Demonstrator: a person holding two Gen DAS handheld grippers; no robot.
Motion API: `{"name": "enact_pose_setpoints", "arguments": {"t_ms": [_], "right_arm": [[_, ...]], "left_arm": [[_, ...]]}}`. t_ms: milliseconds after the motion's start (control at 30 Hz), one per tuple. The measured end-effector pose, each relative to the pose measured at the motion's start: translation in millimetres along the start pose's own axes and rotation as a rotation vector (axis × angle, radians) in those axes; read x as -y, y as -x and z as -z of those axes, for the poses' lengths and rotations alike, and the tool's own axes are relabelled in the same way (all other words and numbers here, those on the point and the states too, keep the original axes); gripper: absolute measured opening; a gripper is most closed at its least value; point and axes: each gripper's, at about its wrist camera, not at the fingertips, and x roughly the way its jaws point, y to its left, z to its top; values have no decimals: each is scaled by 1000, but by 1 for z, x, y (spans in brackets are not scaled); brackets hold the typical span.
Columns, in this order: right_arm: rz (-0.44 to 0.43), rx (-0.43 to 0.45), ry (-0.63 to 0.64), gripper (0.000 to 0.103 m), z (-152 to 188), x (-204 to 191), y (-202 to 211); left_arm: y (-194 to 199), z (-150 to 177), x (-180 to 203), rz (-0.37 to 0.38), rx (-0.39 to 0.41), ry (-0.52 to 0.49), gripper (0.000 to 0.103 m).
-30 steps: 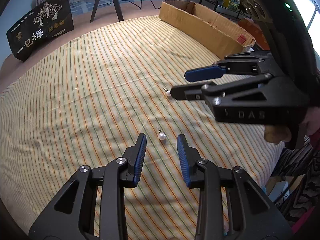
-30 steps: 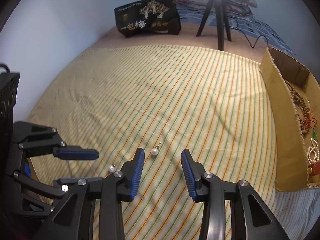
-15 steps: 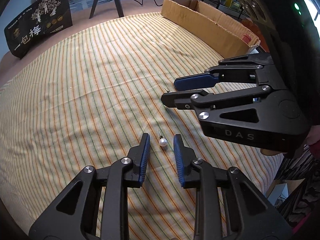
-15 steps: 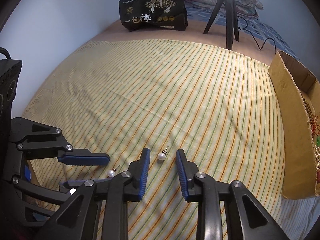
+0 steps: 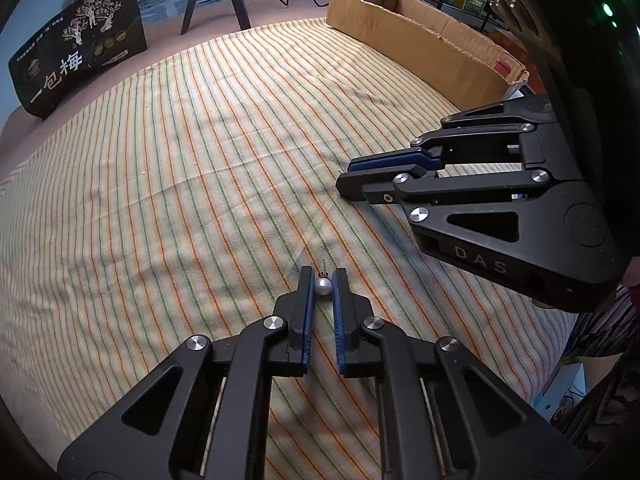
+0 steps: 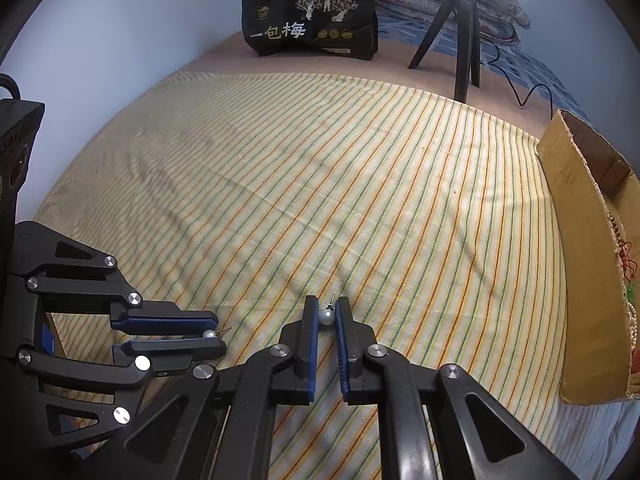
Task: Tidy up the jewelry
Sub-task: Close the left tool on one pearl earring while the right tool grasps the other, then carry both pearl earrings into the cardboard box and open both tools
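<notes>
Both grippers now closed, left gripper point(image 5: 322, 280) on pearl earring point(image 5: 323, 286), right gripper point(image 6: 327, 310) on second earring point(image 6: 327, 317)

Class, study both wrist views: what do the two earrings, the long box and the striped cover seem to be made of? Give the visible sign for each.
Earring in the left hand-held gripper: glossy white bead, pearl or imitation, on a thin metal post.
Earring in the right hand-held gripper: same look, a highlight on the bead.
Long box: matte brown corrugated cardboard with torn, ragged edges.
Striped cover: woven fabric, matte, softly creased.
</notes>
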Motion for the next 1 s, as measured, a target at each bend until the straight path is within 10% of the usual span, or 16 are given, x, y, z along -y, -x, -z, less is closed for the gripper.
{"name": "enact_pose_setpoints", "arguments": {"t_ms": [1000], "right_arm": [[143,260,-163,6,-33,75,109]], "left_arm": [[73,-75,2,17,273,89,7]]}}
